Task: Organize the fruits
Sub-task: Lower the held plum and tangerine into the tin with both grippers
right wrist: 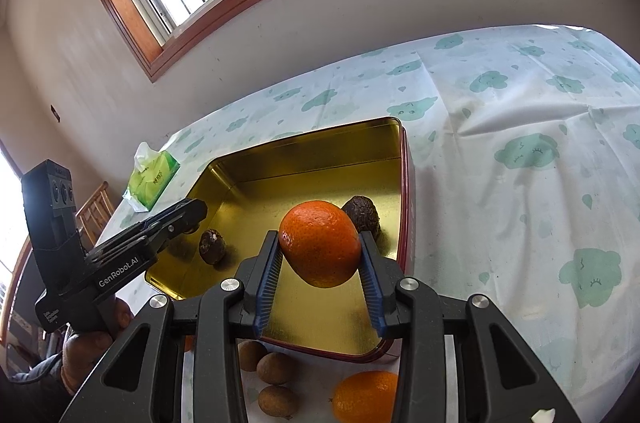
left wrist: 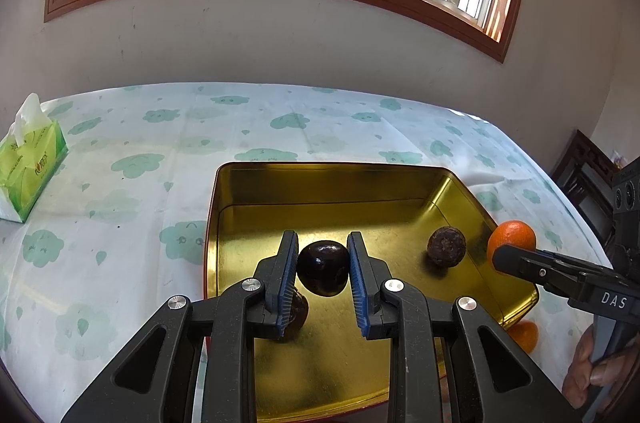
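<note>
Hanging orange (right wrist: 320, 243) between tool (right wrist: 320, 255) pads

Tin (left wrist: 256, 191) on table (left wrist: 120, 143), two fruits (left wrist: 446, 246) inside, tissue box (left wrist: 30, 167) left

tin (left wrist: 320, 179) back half bare, two brown fruits (left wrist: 446, 246) near front, open cloth (left wrist: 132, 207) around

Tin tray (left wrist: 224, 191): gold interior, red outer wall. Held orange (right wrist: 320, 243): bright orange, dimpled. Held fruit (left wrist: 323, 268): glossy near-black. Tabletop (left wrist: 120, 163) cloth: white, pale green cloud print. Tissue box (left wrist: 32, 163): lime green. Fingers (left wrist: 286, 275): blue-ribbed, black-framed.
</note>
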`<state>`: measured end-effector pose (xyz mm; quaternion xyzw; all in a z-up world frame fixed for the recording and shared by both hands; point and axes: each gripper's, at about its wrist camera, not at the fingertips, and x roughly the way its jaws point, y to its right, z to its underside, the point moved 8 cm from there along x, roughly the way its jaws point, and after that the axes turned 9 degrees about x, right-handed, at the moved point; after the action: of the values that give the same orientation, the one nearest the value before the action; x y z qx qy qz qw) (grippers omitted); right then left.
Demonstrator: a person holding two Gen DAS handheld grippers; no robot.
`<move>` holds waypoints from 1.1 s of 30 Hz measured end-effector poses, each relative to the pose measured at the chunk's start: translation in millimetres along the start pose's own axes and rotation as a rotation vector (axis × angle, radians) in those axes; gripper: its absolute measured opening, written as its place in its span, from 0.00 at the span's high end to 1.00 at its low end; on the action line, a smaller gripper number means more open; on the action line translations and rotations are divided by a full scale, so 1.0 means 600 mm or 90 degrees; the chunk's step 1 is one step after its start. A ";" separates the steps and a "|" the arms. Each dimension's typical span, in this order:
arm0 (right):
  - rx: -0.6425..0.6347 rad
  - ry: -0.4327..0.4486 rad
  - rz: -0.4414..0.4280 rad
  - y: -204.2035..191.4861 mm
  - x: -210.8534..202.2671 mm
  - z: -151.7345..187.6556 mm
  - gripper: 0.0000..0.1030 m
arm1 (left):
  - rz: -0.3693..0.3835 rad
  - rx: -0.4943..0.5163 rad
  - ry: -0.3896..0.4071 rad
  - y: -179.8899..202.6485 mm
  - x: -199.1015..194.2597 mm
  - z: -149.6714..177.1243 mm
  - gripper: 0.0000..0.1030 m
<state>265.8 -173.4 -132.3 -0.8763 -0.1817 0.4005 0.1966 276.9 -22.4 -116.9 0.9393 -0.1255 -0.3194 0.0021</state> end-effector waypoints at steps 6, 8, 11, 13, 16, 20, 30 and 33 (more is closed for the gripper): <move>-0.004 0.003 -0.003 -0.007 0.006 -0.010 0.66 | 0.000 -0.001 -0.001 -0.002 0.003 -0.001 0.75; -0.005 0.007 -0.006 -0.010 0.006 -0.015 0.66 | -0.001 0.000 -0.001 -0.003 0.003 -0.001 0.75; -0.009 0.010 -0.008 -0.012 0.006 -0.023 0.66 | 0.000 -0.001 -0.002 -0.003 0.004 -0.001 0.75; -0.011 0.010 -0.009 -0.013 0.008 -0.026 0.66 | -0.001 -0.002 -0.003 -0.004 0.006 -0.002 0.75; -0.021 0.006 -0.010 -0.017 0.014 -0.029 0.66 | -0.001 -0.002 -0.003 -0.004 0.008 -0.002 0.75; -0.032 0.004 -0.011 -0.022 0.021 -0.033 0.66 | -0.001 -0.002 -0.002 -0.005 0.008 -0.003 0.75; -0.038 -0.002 -0.014 -0.026 0.036 -0.036 0.66 | 0.000 -0.004 -0.005 -0.006 0.012 -0.004 0.75; -0.038 -0.005 -0.015 -0.027 0.040 -0.036 0.66 | 0.000 -0.004 -0.005 -0.007 0.013 -0.004 0.75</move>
<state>294.7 -152.5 -126.5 -0.8781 -0.2048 0.3957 0.1743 285.5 -20.6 -120.2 0.9379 -0.1248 -0.3236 0.0049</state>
